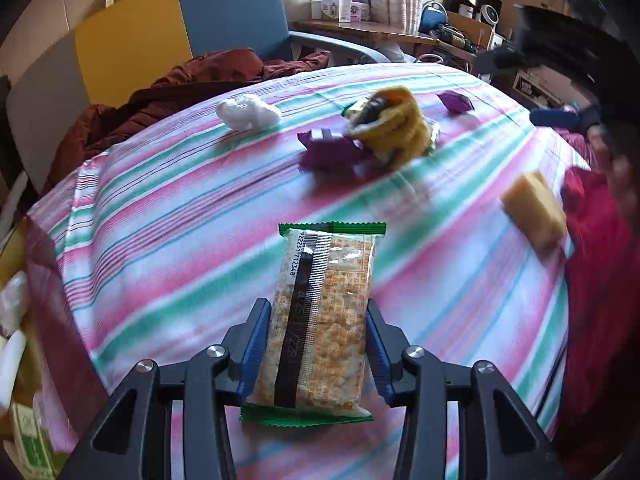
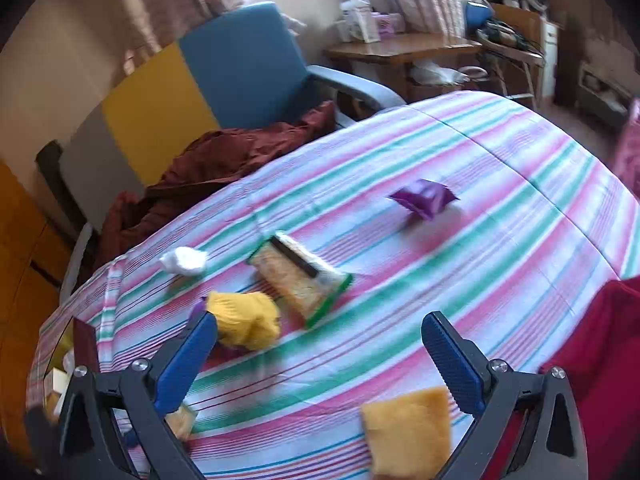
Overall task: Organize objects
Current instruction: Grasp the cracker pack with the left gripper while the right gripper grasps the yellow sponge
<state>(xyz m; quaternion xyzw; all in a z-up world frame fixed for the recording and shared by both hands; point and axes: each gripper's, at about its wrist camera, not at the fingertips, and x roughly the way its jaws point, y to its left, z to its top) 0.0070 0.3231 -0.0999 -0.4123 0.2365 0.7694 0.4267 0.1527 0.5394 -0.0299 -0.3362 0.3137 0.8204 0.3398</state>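
1. On the left wrist view: left gripper [image 1: 318, 344] is clamped on a green-edged cracker packet [image 1: 320, 320], blue pads touching both long sides. The packet points away from the camera over the striped cloth [image 1: 160, 220].
2. Same view, farther out: a white crumpled wad [image 1: 248, 112], a purple wrapper [image 1: 332, 150] touching a yellow glove [image 1: 394, 126], and a second purple packet [image 1: 456, 101] beyond. A yellow sponge [image 1: 534, 210] sits at the right, near the red fabric [image 1: 592, 248].
3. On the right wrist view: right gripper [image 2: 320, 360] has jaws wide apart, holding nothing.
4. Same view: yellow sponge [image 2: 408, 432] lies low between the fingers, nearer the right one. Yellow glove [image 2: 248, 320] is just beside the left finger. Cracker packet [image 2: 300, 276] is past it, white wad [image 2: 185, 261] to its left, purple packet [image 2: 424, 198] well apart.
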